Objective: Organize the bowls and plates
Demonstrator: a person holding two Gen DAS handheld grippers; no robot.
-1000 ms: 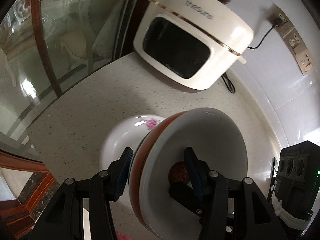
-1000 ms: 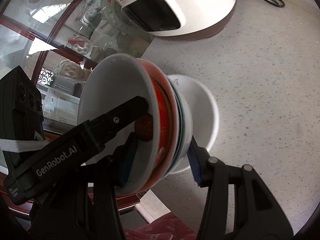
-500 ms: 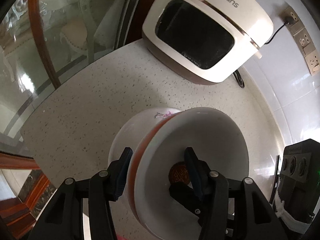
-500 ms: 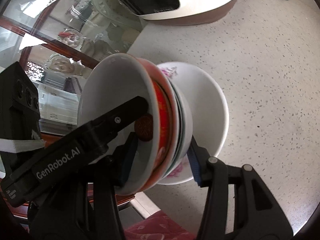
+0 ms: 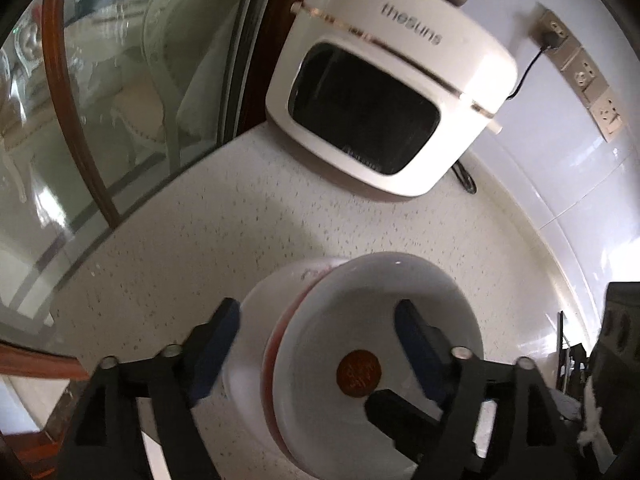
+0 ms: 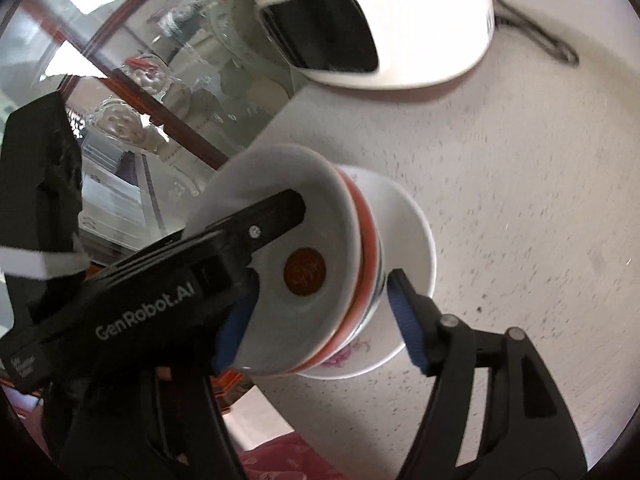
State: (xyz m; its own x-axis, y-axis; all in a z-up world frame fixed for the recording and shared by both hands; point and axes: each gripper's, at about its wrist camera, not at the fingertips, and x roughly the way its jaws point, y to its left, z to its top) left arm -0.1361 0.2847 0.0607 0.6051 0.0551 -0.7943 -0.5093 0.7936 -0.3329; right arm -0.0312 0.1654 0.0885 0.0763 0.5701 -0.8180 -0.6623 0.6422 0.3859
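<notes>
Since a moment ago both jaws have opened wide: the left gripper [image 5: 316, 344] and right gripper [image 6: 320, 312] hold nothing. Between them, the red-rimmed white ceramic bowls [image 5: 372, 340] now sit nested in the floral white bowl [image 6: 412, 236]; stacking seems done.

1. Top bowl [image 6: 304, 240]: white inside, round red-brown seal mark at centre, orange-red band outside.
2. Lower bowl [image 6: 408, 248]: white, pink floral print near rim.
3. Desk [image 5: 200, 248]: cream, fine dark speckle.
4. Appliance [image 5: 392, 80], upper centre: cream-white, black window, gold trim line, grey lettering.
5. Left gripper [image 5: 316, 324], right gripper [image 6: 320, 308]: black, blue pads.
</notes>
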